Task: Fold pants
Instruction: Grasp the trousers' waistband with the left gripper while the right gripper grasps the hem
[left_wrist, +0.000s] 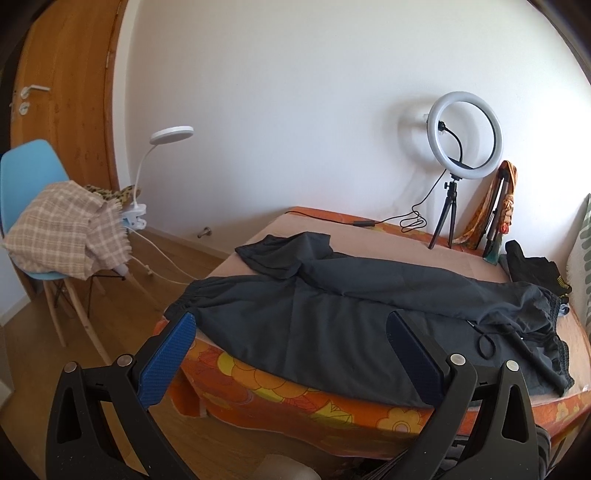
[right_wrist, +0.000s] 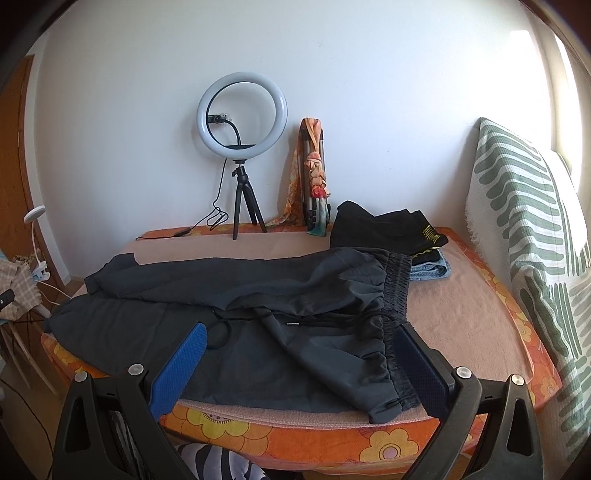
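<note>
The bed (right_wrist: 480, 314) carries the dark pants (right_wrist: 258, 295), spread lengthwise and rumpled, one leg lying over the other; no tidy fold yet shows. The left gripper (left_wrist: 291, 343) and right gripper (right_wrist: 299, 354) hover at the near edge, jaws wide, holding nothing.

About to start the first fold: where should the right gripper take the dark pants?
Grip the pants at the elastic waistband, at its near corner by the table edge, coming in from the front. That gathered band is thick and lies just ahead of the open right gripper.
</note>
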